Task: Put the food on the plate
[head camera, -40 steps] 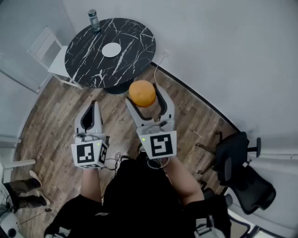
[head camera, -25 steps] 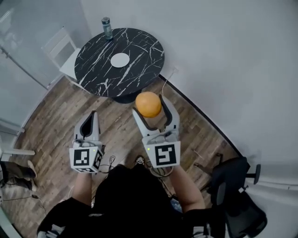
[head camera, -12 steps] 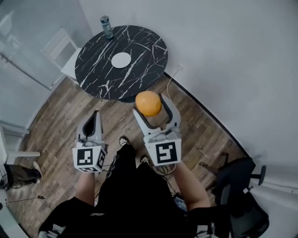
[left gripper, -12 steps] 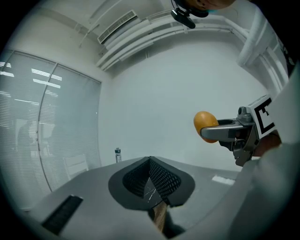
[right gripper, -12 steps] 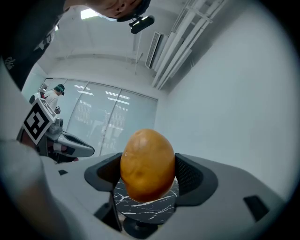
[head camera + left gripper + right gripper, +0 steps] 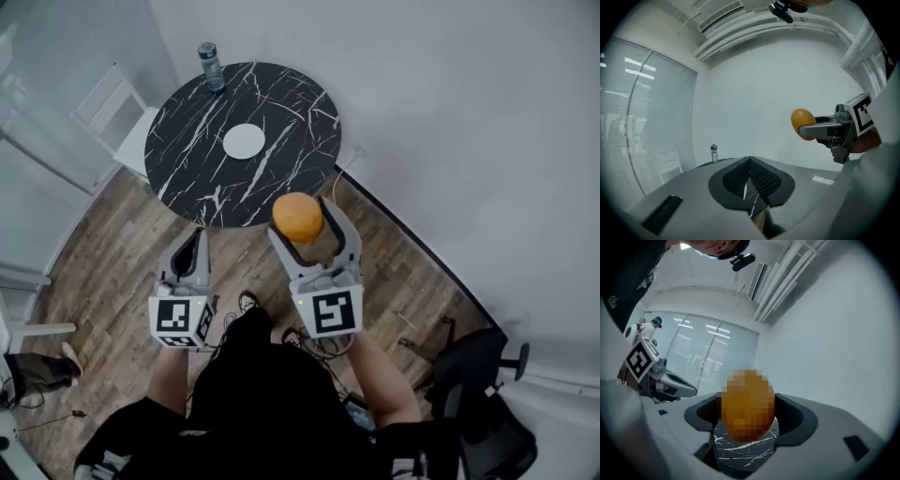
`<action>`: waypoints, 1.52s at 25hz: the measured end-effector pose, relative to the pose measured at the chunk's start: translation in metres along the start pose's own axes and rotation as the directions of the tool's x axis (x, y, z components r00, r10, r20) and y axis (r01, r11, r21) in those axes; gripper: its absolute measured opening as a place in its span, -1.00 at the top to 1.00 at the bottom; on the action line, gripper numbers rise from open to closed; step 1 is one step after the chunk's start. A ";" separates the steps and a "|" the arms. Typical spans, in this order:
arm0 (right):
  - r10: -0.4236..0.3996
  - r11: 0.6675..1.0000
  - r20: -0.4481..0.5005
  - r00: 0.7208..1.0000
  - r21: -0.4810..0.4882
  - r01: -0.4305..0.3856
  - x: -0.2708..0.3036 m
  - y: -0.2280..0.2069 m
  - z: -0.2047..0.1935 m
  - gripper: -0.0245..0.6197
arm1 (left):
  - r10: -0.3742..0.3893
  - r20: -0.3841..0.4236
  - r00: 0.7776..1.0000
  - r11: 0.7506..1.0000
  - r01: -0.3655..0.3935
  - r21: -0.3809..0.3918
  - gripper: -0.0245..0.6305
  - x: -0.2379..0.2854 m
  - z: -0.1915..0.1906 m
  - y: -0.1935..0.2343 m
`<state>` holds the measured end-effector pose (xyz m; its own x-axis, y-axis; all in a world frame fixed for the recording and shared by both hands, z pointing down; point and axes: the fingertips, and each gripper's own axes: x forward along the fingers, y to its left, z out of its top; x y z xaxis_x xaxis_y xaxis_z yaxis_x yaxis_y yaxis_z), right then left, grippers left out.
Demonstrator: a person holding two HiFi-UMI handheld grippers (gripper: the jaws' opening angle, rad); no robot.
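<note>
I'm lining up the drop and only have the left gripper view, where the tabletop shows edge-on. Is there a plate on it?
Observer: Yes. The head view shows a white plate near the middle of the round black table, with nothing on it.
Operator: Does the bottle crowd it?
Observer: No. The bottle stands at the table's far left rim, well apart from the plate.
Operator: How is the food held?
Observer: The right gripper view shows the round orange food pressed between both pads of the right tongs.
</note>
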<state>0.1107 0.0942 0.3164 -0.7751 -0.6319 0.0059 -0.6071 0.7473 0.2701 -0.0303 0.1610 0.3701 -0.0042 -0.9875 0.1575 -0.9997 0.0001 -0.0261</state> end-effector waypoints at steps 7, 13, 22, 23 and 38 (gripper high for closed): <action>-0.006 1.000 -0.055 0.998 -0.010 0.006 0.051 0.011 0.000 -0.10 | -0.081 -0.023 0.996 0.997 0.081 -0.002 0.93 0.032 0.004 0.045; 0.005 0.999 -0.096 0.995 -0.052 -0.010 0.087 0.027 0.003 -0.10 | -0.121 -0.010 0.993 0.992 0.121 -0.023 0.93 0.045 0.003 0.076; 0.038 0.996 -0.170 0.985 -0.078 -0.052 0.121 0.045 -0.015 -0.10 | -0.148 -0.031 0.988 0.988 0.147 -0.047 0.93 0.053 -0.016 0.109; 0.044 0.995 -0.177 0.983 -0.077 -0.058 0.126 0.045 -0.020 -0.10 | -0.147 -0.041 0.988 0.989 0.145 -0.033 0.93 0.056 -0.020 0.112; 0.198 0.975 -0.227 0.953 -0.050 -0.215 0.227 0.031 -0.099 -0.10 | -0.238 -0.149 0.960 0.970 0.229 -0.077 0.93 0.156 -0.039 0.126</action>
<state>-0.0673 -0.0462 0.4214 -0.8196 -0.5009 0.2781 -0.4169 0.8544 0.3101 -0.1582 0.0129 0.4295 0.2300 -0.9242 0.3049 -0.9731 -0.2135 0.0866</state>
